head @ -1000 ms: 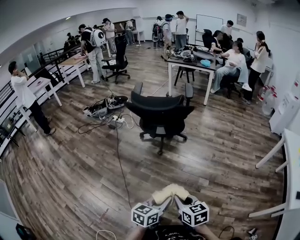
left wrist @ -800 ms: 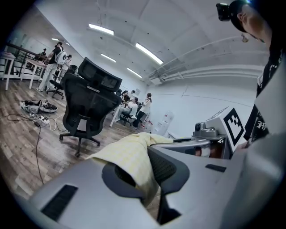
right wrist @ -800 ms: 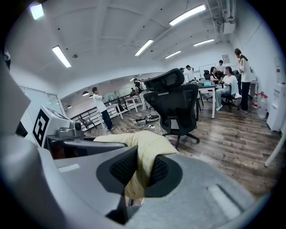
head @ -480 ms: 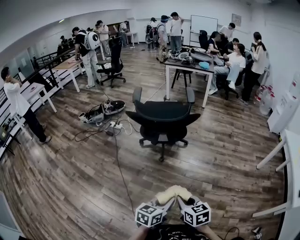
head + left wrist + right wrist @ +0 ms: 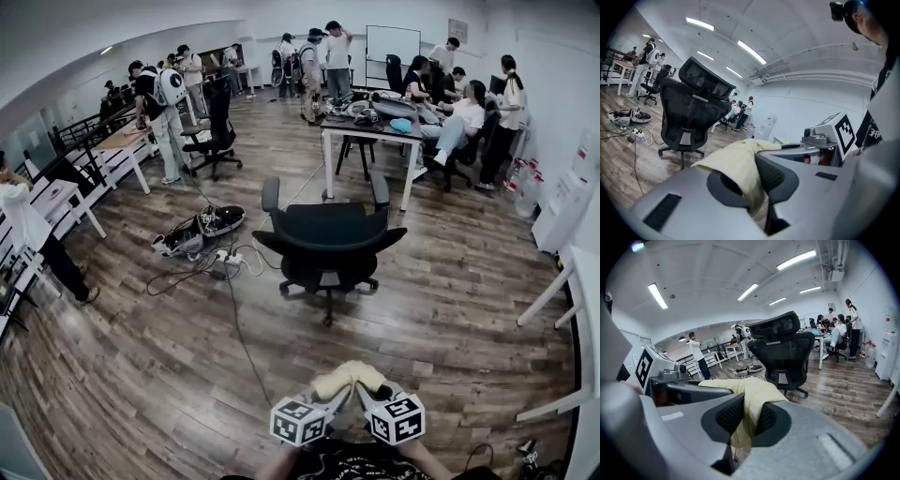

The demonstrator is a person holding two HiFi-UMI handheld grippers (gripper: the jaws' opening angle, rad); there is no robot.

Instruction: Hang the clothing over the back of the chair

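**Left gripper** (image 5: 328,401): the jaws are nearly together and pinch a fold of the pale yellow clothing (image 5: 348,379). In the left gripper view the fabric (image 5: 736,161) passes between the two dark ribbed pads and spills over the nearer jaw. Both pads bear on it.

**Right gripper** (image 5: 368,397): the jaws are drawn close and clamp the same clothing. In the right gripper view the cloth (image 5: 757,394) runs down between the pads, and a short tail hangs below them.

**Pose:** the two grippers sit side by side near the bottom edge of the head view. Their tips converge, so the clothing bunches in a small mound over and between them. The marker cubes face up toward the head camera. Both grippers point forward and somewhat downward, toward the chair (image 5: 326,246). Forearms enter from the bottom edge behind the cubes, which largely hide the hands.

**Clothing:** it is carried in the air above the wooden floor (image 5: 441,309), well apart from the chair. It touches nothing but the two grippers.

**Chair:** a black mesh office chair with headrest, upright on its wheeled base in the middle of the floor. Its back is turned toward the grippers and is bare. Each gripper view shows it ahead (image 5: 691,112) (image 5: 787,350).

**Surroundings:** a tangle of cables and dark gear (image 5: 202,234) lies on the floor to the left of the chair. A white table (image 5: 366,127) stands beyond it, with people seated and standing around it.
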